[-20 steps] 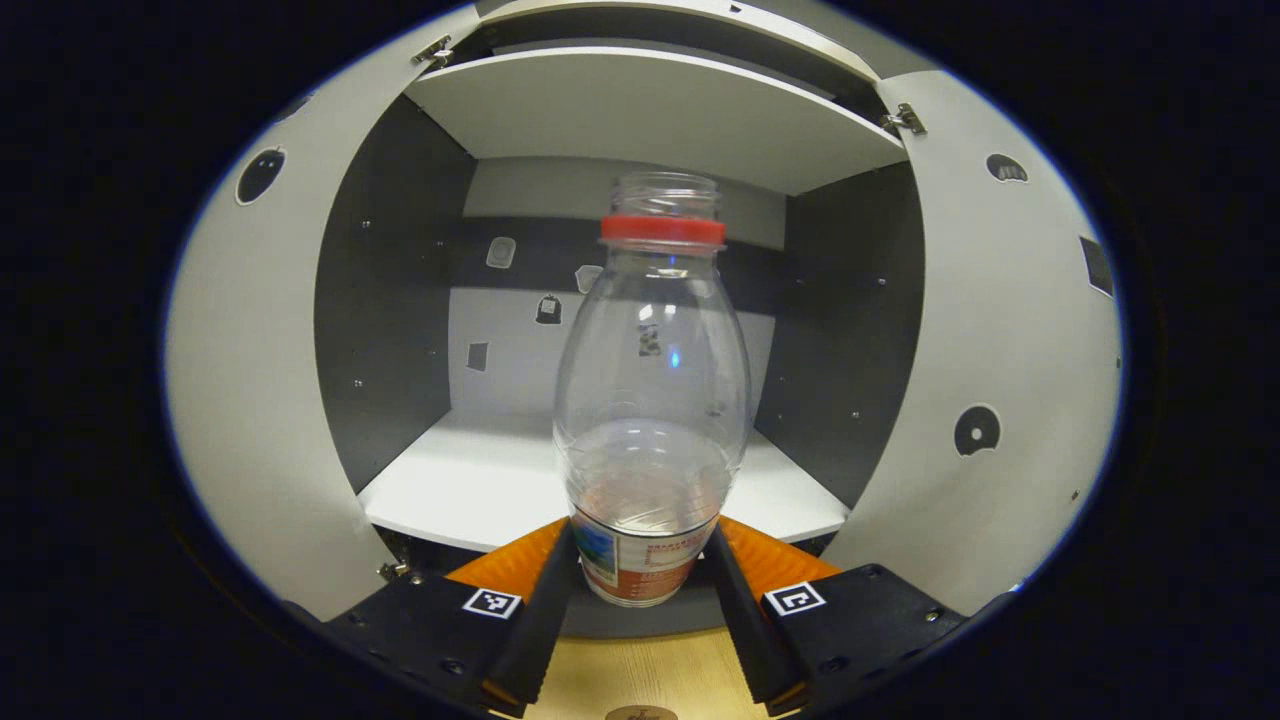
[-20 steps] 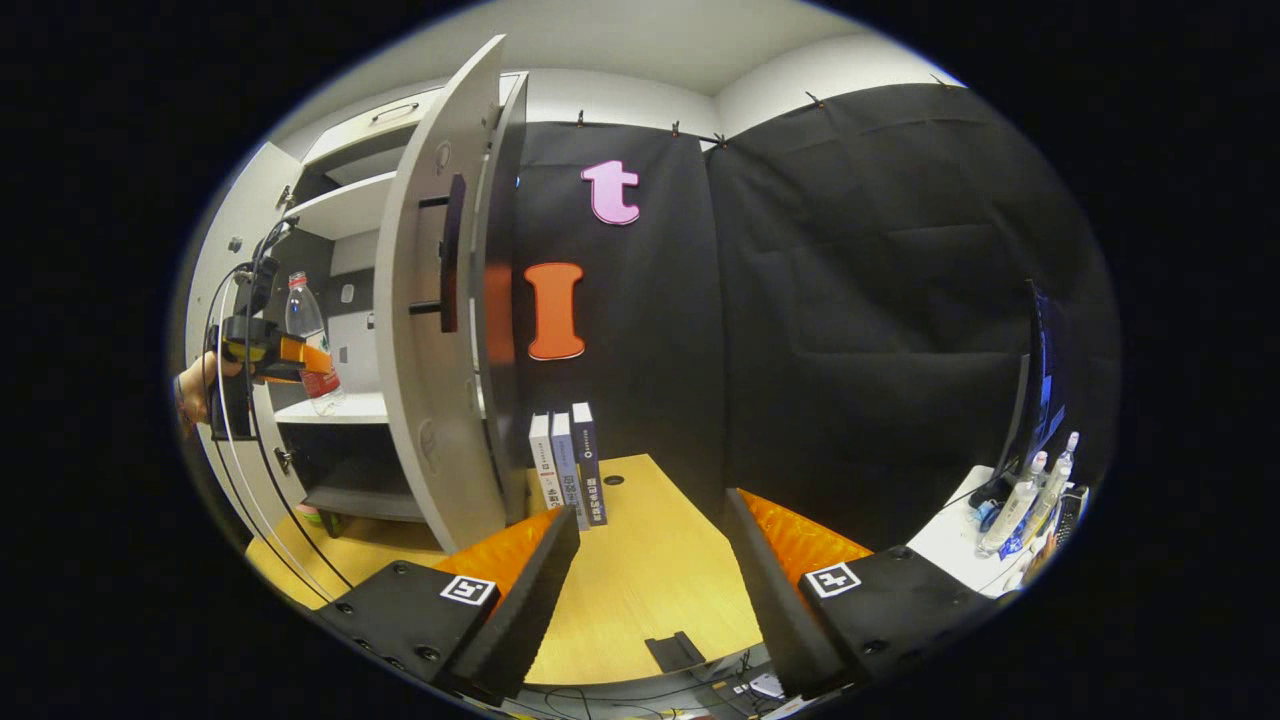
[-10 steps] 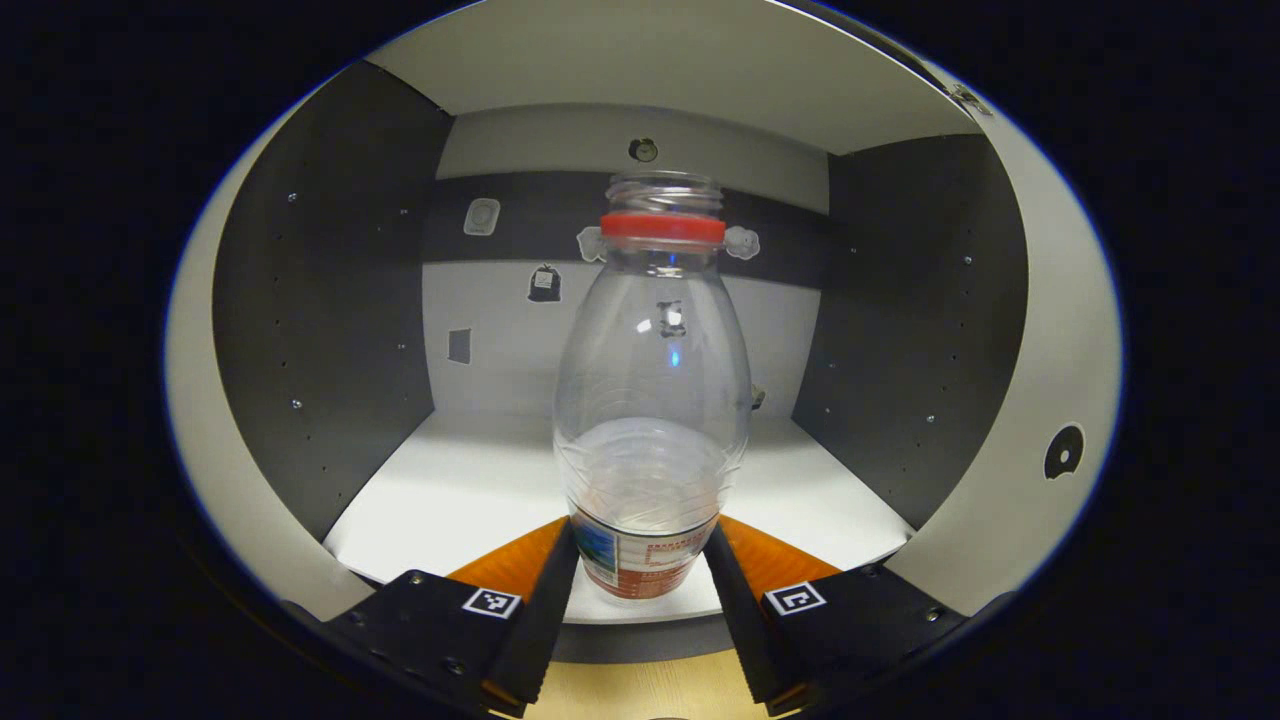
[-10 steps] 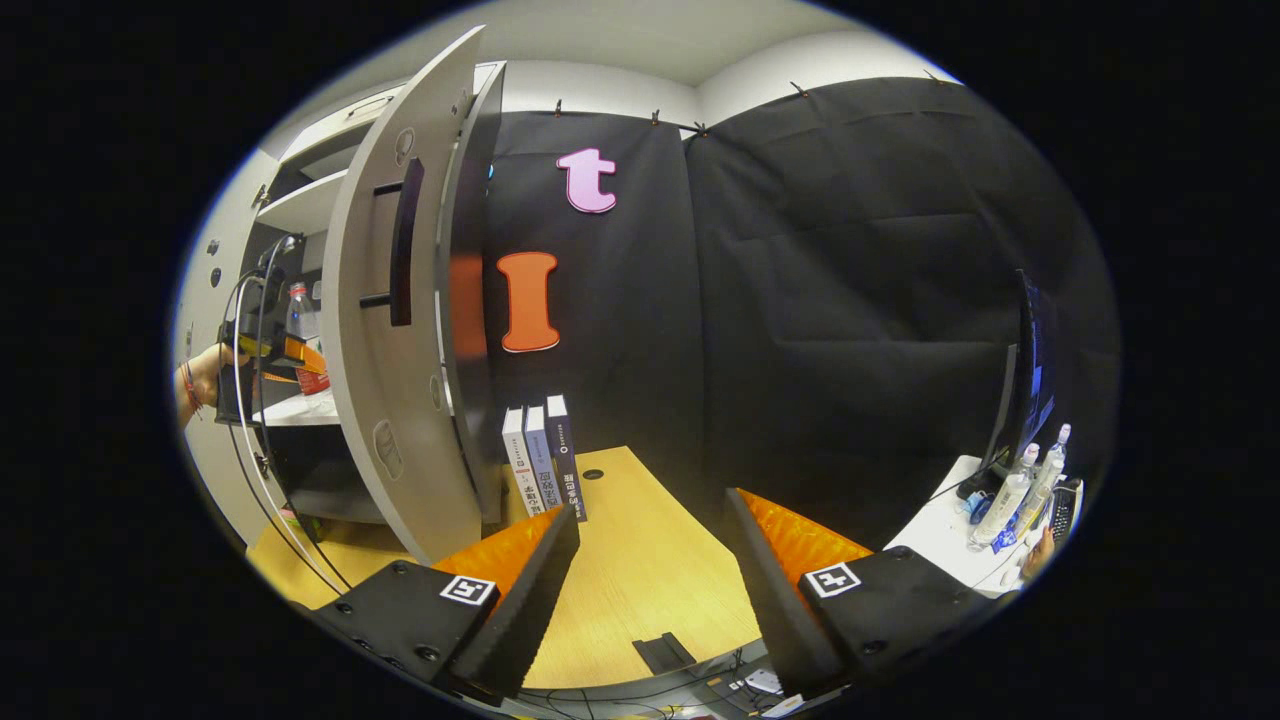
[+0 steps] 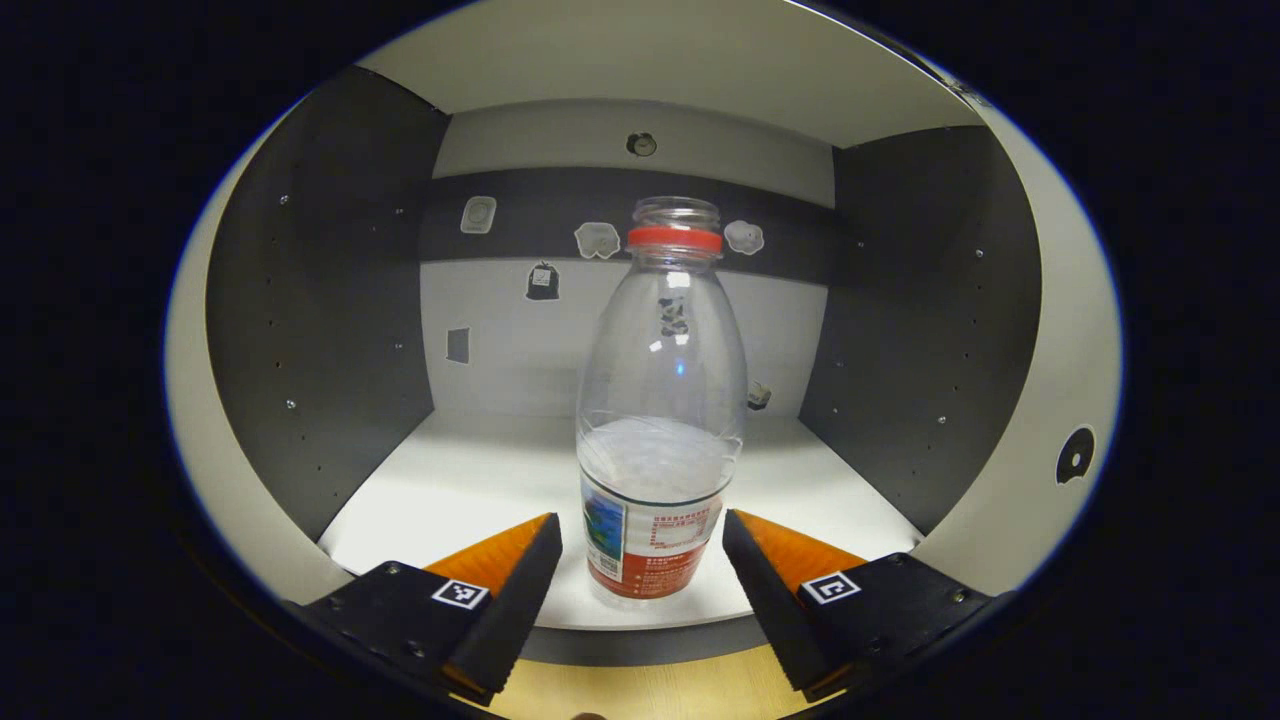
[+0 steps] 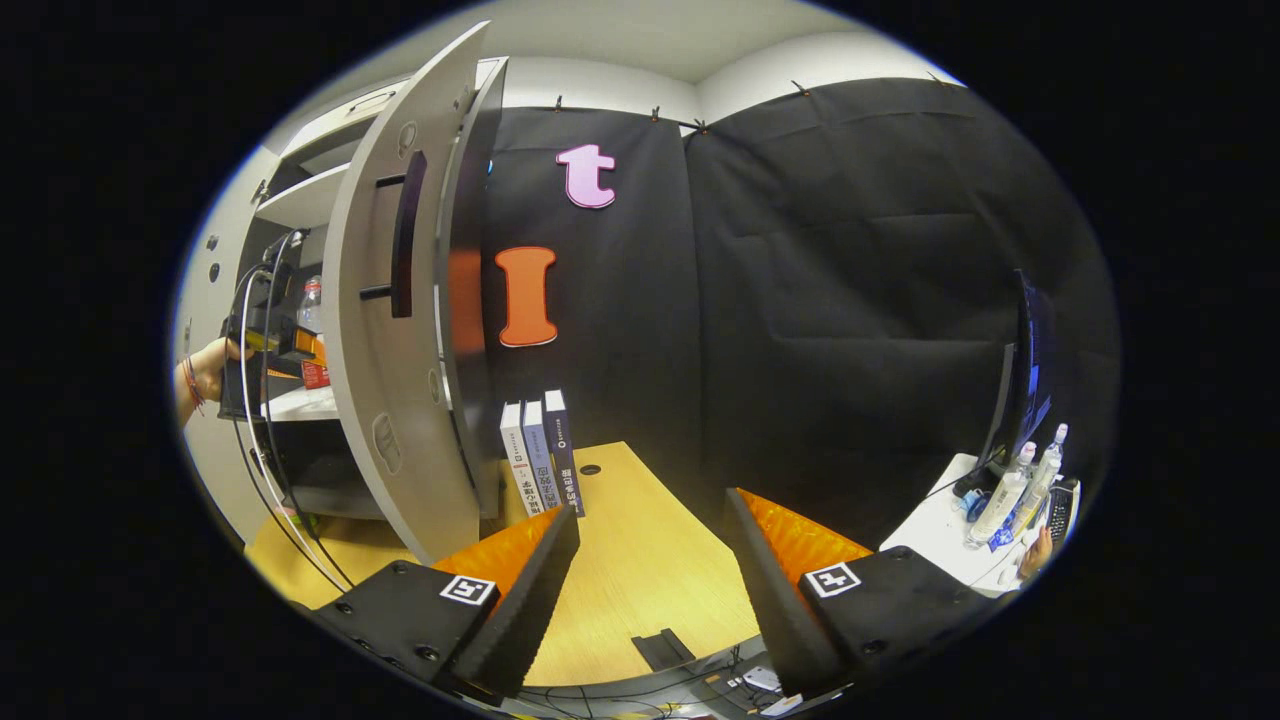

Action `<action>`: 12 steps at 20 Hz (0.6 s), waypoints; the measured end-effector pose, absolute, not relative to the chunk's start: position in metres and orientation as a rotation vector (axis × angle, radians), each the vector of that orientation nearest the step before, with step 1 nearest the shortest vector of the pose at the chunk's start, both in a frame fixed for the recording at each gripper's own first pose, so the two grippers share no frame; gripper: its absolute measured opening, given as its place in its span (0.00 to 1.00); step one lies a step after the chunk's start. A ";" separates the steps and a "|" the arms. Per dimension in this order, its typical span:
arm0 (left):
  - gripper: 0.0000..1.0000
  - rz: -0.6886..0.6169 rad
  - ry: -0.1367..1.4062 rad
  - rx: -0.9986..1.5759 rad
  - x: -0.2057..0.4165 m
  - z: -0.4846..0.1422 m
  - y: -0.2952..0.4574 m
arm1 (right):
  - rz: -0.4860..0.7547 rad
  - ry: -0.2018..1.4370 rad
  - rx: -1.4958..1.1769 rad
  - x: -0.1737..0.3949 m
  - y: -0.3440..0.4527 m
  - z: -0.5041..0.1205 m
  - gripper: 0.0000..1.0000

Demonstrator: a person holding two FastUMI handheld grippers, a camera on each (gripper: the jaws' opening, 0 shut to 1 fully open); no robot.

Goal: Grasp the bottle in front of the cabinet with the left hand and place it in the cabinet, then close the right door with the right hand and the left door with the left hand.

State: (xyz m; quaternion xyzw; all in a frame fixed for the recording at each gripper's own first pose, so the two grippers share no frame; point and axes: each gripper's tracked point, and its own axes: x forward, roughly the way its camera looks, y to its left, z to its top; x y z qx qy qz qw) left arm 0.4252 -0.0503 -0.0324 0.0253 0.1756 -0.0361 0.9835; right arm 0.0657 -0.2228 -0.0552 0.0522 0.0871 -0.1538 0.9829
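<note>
In the left gripper view, your left gripper [image 5: 642, 545] is pointing straight into the cabinet [image 5: 320, 330]. Its jaws are standing wide apart, with a clear gap on each side of the bottle [image 5: 660, 400], so they are gripping nothing. The clear bottle, with a red ring at its neck and a label around its base, is standing upright on the white shelf [image 5: 450, 490], near the front edge and between your two fingers [image 5: 510, 590] without touching them. Small stickers are dotting the cabinet's back wall [image 5: 520, 330].

In the right gripper view, your right gripper [image 6: 650, 560] is hovering over the wooden table [image 6: 640, 560], jaws spread wide and holding nothing. The right door [image 6: 385, 330] is standing open, edge-on to you, with its dark handle [image 6: 403, 235] facing you. Past it, your hand [image 6: 205, 365] is holding the left gripper [image 6: 290, 345] at the shelf [image 6: 300, 402], with the bottle [image 6: 312, 335] partly hidden behind the door. Three books [image 6: 542, 455] are standing upright beside the door, against the black cloth. Far right, spray bottles [image 6: 1015, 485] are sitting on a white surface.
</note>
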 end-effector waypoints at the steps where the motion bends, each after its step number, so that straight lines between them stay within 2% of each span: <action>1: 0.95 -0.069 0.345 0.050 0.420 -0.029 -0.050 | -0.306 0.174 0.109 0.066 -0.222 -0.055 0.96; 12: 0.95 -0.057 0.209 -0.008 0.315 0.034 -0.031 | -0.238 0.126 0.085 0.057 -0.219 -0.031 0.96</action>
